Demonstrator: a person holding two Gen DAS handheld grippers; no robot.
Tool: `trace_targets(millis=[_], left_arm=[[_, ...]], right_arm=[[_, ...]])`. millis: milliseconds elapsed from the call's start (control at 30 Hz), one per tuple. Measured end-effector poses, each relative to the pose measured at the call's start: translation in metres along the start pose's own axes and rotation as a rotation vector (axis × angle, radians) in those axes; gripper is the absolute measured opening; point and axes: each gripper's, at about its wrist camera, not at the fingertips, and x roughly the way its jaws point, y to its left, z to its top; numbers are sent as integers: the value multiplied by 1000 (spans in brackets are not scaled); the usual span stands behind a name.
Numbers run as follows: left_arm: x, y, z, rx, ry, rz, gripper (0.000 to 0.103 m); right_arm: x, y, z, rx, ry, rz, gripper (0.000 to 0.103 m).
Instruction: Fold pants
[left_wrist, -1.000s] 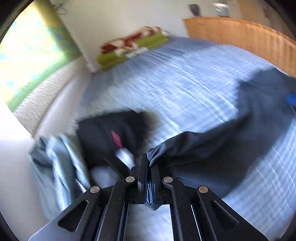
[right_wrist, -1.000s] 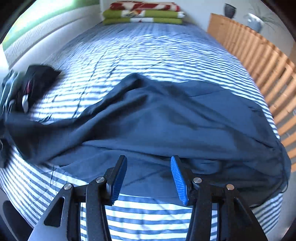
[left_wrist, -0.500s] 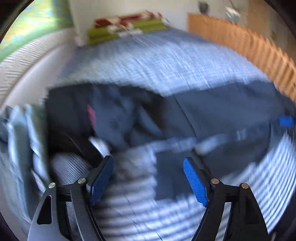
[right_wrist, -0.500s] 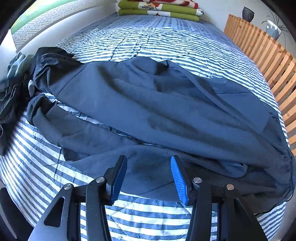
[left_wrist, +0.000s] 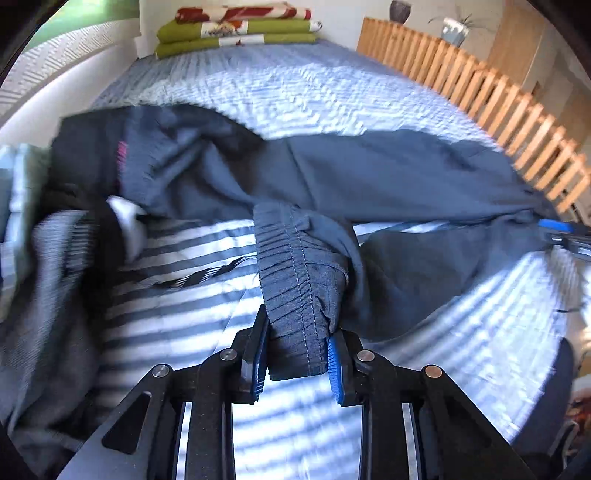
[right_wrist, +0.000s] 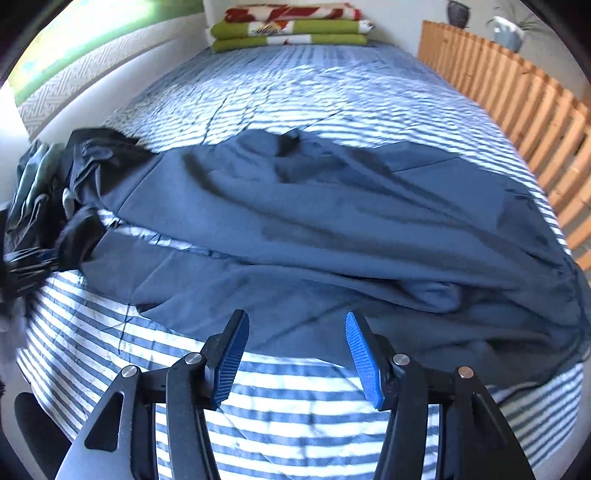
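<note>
At the far left of the striped bed (right_wrist: 295, 417) lay a crumpled heap of other clothes (left_wrist: 33, 229), grey-green and black, touching the end of the dark blue pants (right_wrist: 332, 221), which stretched across the mattress from that heap to the side with the wooden slat rail (right_wrist: 517, 107). In the left wrist view the left gripper (left_wrist: 295, 354) had just been closing, and the gathered elastic waistband (left_wrist: 291, 280) sat between its blue pads, which looked pressed against the bunched band on both sides. A loose drawstring (left_wrist: 199, 277) trailed on the sheet just beside it. Further right, the right gripper (right_wrist: 295, 354) hovered with its jaws spread and nothing between them, just before the near edge of the cloth. The work seemed to be at the stage of taking hold and spreading the garment flat, not yet folding. The next move likely called for the right gripper to pinch the near edge, so both could pull the fabric taut without dragging the heap along.
</note>
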Motion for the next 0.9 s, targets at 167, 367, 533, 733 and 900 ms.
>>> trace_targets(millis=[167, 367, 533, 733, 900], left_arm=[[-89, 10, -33, -48, 3, 20, 28], [-103, 17, -80, -9, 99, 189, 60], [-84, 3, -107, 58, 102, 182, 61], [-65, -17, -126, 154, 114, 124, 61], [-50, -31, -143, 289, 122, 189, 61]], right_arm=[[-12, -18, -5, 60, -30, 10, 51], [-4, 9, -15, 34, -8, 79, 51], [2, 49, -33, -56, 18, 117, 51], [-6, 35, -43, -25, -21, 109, 51], [2, 28, -39, -18, 68, 139, 51]])
